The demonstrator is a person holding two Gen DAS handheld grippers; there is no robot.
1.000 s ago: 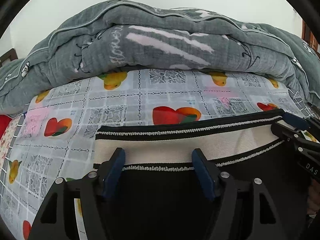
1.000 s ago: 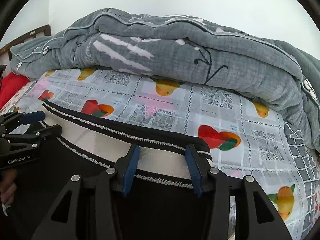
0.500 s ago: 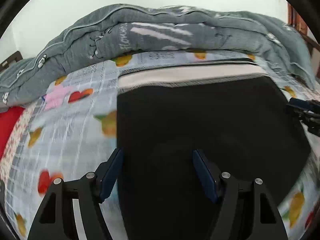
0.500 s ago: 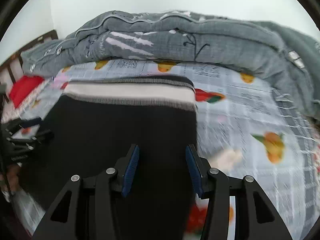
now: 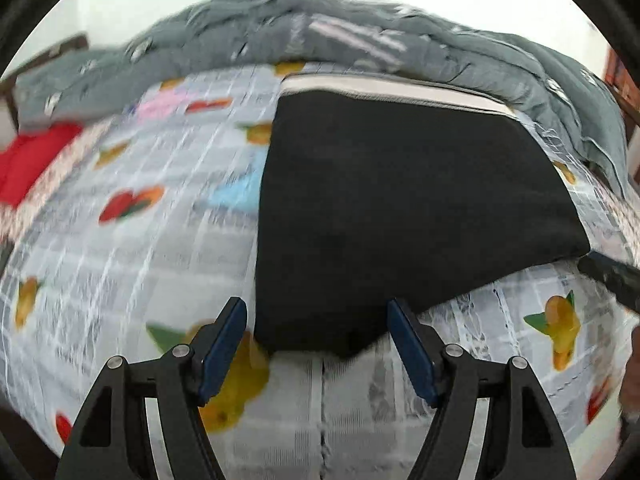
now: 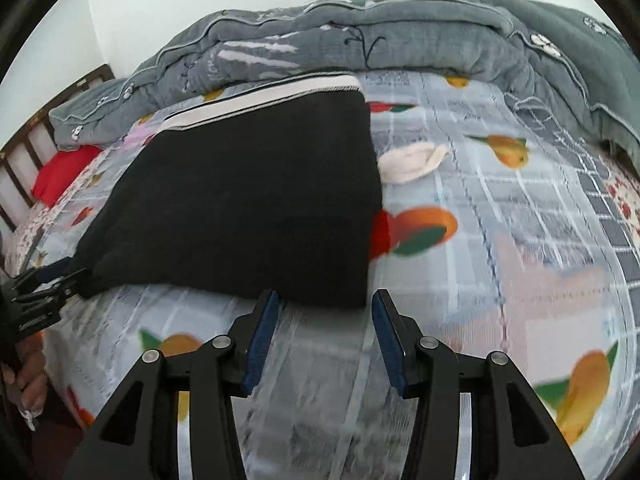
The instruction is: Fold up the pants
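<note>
The black pants (image 5: 400,208) lie folded flat on the bed, with the white striped waistband (image 5: 384,88) at the far end near the quilt. My left gripper (image 5: 316,316) is open and empty, just short of the near left corner of the pants. My right gripper (image 6: 324,312) is open and empty, just short of the near right corner of the pants (image 6: 248,192). The left gripper's tips also show at the left edge of the right wrist view (image 6: 48,284).
A rumpled grey quilt (image 6: 380,40) is piled along the far side of the bed. The fruit-print sheet (image 6: 500,240) covers the bed. A small white cloth (image 6: 412,160) lies right of the pants. A red item (image 5: 32,160) and a wooden headboard (image 6: 44,120) are at left.
Both grippers have pulled back from the waistband towards me, off the pants. The pants now lie folded flat with both grippers past their near edge.
</note>
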